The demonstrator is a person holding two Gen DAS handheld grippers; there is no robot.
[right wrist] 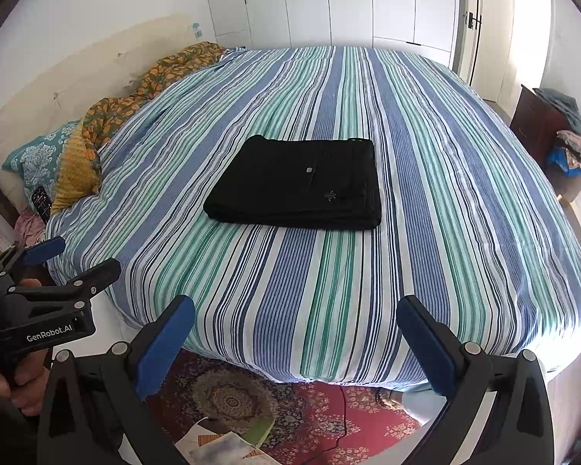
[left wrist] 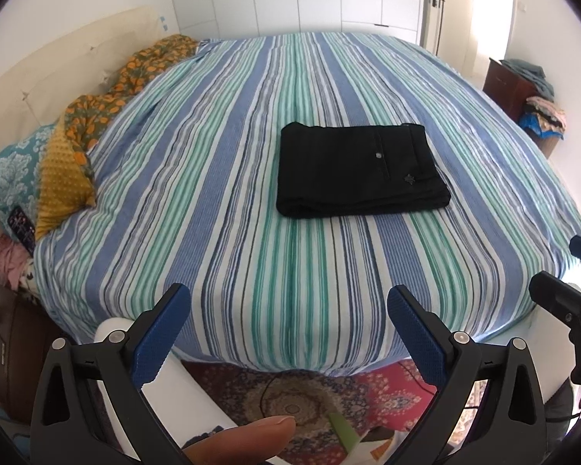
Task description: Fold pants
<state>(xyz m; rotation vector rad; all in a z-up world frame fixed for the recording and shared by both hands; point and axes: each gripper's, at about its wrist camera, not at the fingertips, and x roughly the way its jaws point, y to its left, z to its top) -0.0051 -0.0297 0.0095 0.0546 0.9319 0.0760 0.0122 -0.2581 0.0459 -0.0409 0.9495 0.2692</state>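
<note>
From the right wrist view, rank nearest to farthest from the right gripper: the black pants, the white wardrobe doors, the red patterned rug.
1. Red patterned rug, on the floor just below the right gripper.
2. Black pants, folded, mid-bed.
3. White wardrobe doors, beyond the bed's far edge.

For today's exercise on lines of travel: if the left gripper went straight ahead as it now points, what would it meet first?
Probably the striped bedspread, short of the folded black pants. The left gripper, jaws open, hangs off the near bed edge; depth is unclear.
</note>
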